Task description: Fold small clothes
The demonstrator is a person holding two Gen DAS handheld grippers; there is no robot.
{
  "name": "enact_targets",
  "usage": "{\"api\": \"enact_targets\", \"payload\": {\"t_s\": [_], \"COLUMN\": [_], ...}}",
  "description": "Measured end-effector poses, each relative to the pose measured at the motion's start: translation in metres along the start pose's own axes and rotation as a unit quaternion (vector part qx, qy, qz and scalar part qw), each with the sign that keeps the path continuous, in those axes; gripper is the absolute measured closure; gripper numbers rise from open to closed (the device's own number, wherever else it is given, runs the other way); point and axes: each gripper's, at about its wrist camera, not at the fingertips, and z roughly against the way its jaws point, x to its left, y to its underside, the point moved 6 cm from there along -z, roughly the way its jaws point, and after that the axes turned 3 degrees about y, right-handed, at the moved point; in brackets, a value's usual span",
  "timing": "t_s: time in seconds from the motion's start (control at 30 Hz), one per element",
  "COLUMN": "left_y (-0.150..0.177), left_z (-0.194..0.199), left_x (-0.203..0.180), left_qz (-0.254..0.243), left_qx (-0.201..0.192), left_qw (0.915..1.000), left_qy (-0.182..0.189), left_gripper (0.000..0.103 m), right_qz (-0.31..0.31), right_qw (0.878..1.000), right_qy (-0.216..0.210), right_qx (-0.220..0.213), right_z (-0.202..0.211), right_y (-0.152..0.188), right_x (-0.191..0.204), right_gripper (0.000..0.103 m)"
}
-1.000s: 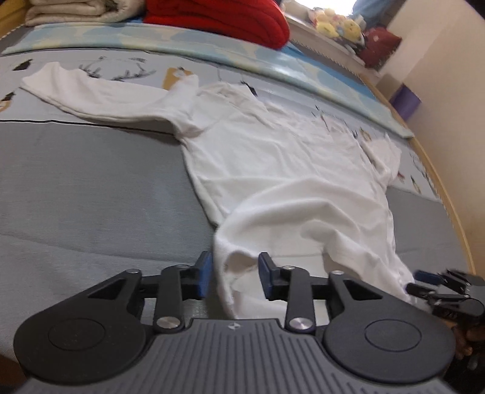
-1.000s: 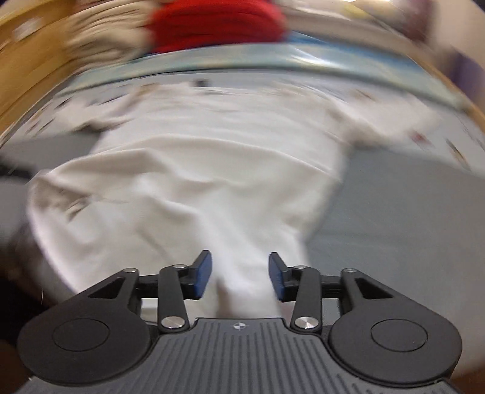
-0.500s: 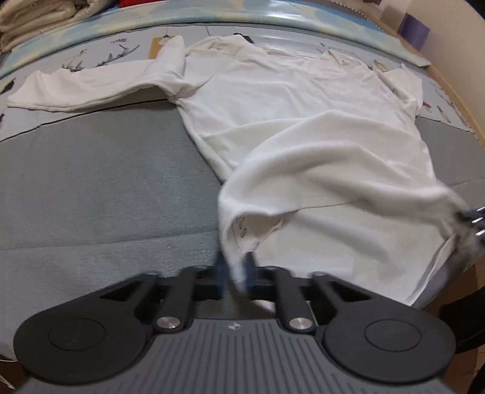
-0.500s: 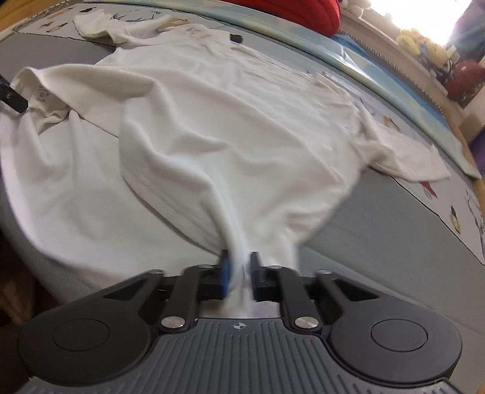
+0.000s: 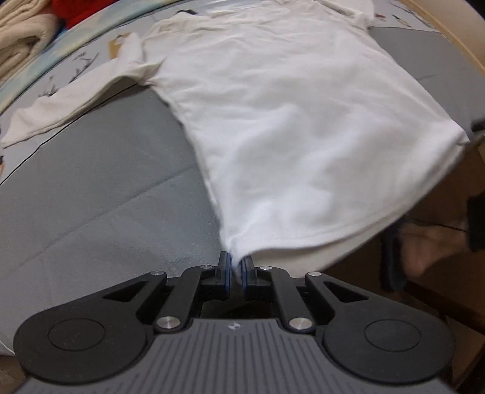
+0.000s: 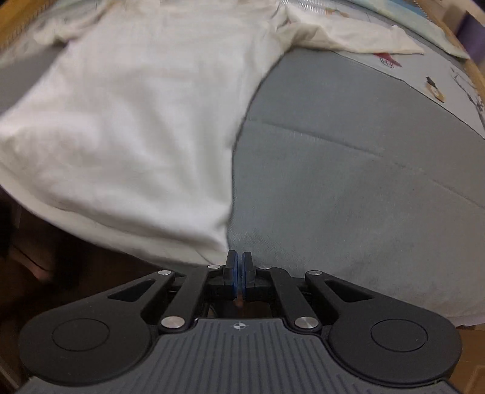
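Observation:
A white long-sleeved shirt [image 5: 288,121] lies spread on a grey bed cover [image 5: 91,188], its hem pulled taut past the near edge of the bed. My left gripper [image 5: 236,262] is shut on the hem's left corner. My right gripper [image 6: 238,260] is shut on the hem's right corner; the shirt [image 6: 136,121] fills the left of that view. One sleeve [image 5: 75,100] stretches out to the left in the left wrist view, the other sleeve [image 6: 348,36] to the upper right in the right wrist view.
Folded cream bedding [image 5: 21,39] and a red item [image 5: 72,12] lie at the far left of the bed. A patterned sheet [image 6: 439,78] covers the far part. A wooden bed frame [image 5: 448,36] runs along the right. The floor [image 6: 60,272] lies below the near edge.
Both grippers closed on the hem corners and pulled them toward the near bed edge. The bunched lower shirt has been drawn out flat and taut.

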Motion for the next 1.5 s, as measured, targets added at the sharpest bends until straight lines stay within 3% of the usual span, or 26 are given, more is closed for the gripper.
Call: {"api": "enact_targets", "payload": {"t_s": [0.07,0.1,0.17,0.2,0.27,0.33,0.43,0.53,0.57,0.6,0.63,0.77,0.9,0.97,1.07,1.17,1.23,1.3,1.33,1.4,1.5], "left_y": [-0.011,-0.018,-0.031,-0.034,-0.036,-0.035,-0.027,-0.021,-0.014,-0.008,0.0,0.013,0.013,0.003,-0.014,-0.023,-0.02,-0.006,-0.005,-0.011,-0.023], "left_z": [0.02,0.032,0.045,0.043,0.024,-0.003,-0.033,-0.046,-0.053,-0.058,-0.058,-0.055,-0.054,-0.051,-0.032,-0.028,-0.044,-0.071,-0.071,-0.062,-0.039], "left_x": [0.001,0.004,0.018,0.023,0.029,0.029,0.031,0.029,0.028,0.026,0.021,0.001,0.002,0.002,0.0,-0.012,-0.022,-0.027,-0.029,-0.026,-0.017], "left_qz": [0.025,0.046,0.092,0.111,0.135,0.127,0.135,0.13,0.124,0.111,0.091,0.002,0.004,0.015,0.014,0.003,-0.018,-0.047,-0.058,-0.037,-0.001], "left_qx": [-0.049,-0.08,-0.128,-0.132,-0.105,-0.061,0.002,0.017,0.034,0.053,0.061,0.062,0.067,0.047,-0.022,-0.051,-0.023,0.047,0.039,0.02,-0.041], "left_qw": [0.9971,0.9926,0.9827,0.9798,0.9814,0.9889,0.9907,0.9907,0.9911,0.9921,0.994,0.9977,0.9972,0.9981,0.9988,0.9985,0.9995,0.9971,0.9967,0.9986,0.9988], "left_qy": [0.052,0.079,0.098,0.101,0.087,0.047,0.021,0.035,0.034,0.024,0.011,-0.027,-0.032,-0.036,-0.042,-0.018,-0.012,-0.037,-0.042,-0.032,-0.028], "left_gripper": [0.087,0.074,0.064,0.064,0.064,0.064,0.064,0.064,0.07,0.088,0.09,0.091,0.088,0.085,0.07,0.07,0.07,0.069,0.069,0.069,0.068], "right_qz": [-0.021,-0.044,-0.082,-0.088,-0.084,-0.082,-0.053,-0.036,-0.031,-0.024,-0.019,-0.016,-0.012,-0.02,-0.044,-0.066,-0.062,-0.024,0.002,0.024,-0.016], "right_qw": [0.999,0.997,0.992,0.99,0.991,0.993,0.997,0.998,0.999,0.999,0.999,0.999,1.0,1.0,0.998,0.993,0.994,0.999,1.0,1.0,0.999], "right_qy": [0.004,-0.012,-0.045,-0.055,-0.058,-0.051,-0.052,-0.046,-0.039,-0.032,-0.033,-0.03,-0.021,-0.019,-0.019,-0.046,-0.047,-0.027,-0.007,0.009,0.003], "right_qx": [-0.033,-0.057,-0.087,-0.091,-0.088,-0.073,-0.035,-0.012,-0.002,0.001,0.001,-0.002,0.012,0.01,-0.042,-0.091,-0.072,-0.025,0.001,-0.006,-0.041], "right_z": [0.009,0.018,0.027,0.026,0.018,0.006,-0.017,-0.024,-0.028,-0.028,-0.027,-0.023,-0.026,-0.024,-0.004,0.013,0.004,-0.016,-0.026,-0.026,-0.009], "right_y": [-0.007,-0.012,-0.021,-0.023,-0.026,-0.026,-0.027,-0.02,-0.019,-0.019,-0.02,-0.018,-0.015,-0.016,-0.025,-0.033,-0.032,-0.024,-0.018,-0.02,-0.027], "right_x": [-0.006,-0.011,-0.018,-0.016,-0.012,-0.007,0.006,0.015,0.016,0.018,0.02,0.021,0.019,0.017,0.009,0.006,0.011,0.022,0.028,0.033,0.022], "right_gripper": [0.099,0.098,0.092,0.089,0.075,0.069,0.068,0.068,0.068,0.068,0.068,0.091,0.091,0.091,0.091,0.09,0.09,0.09,0.09,0.089,0.089]}}
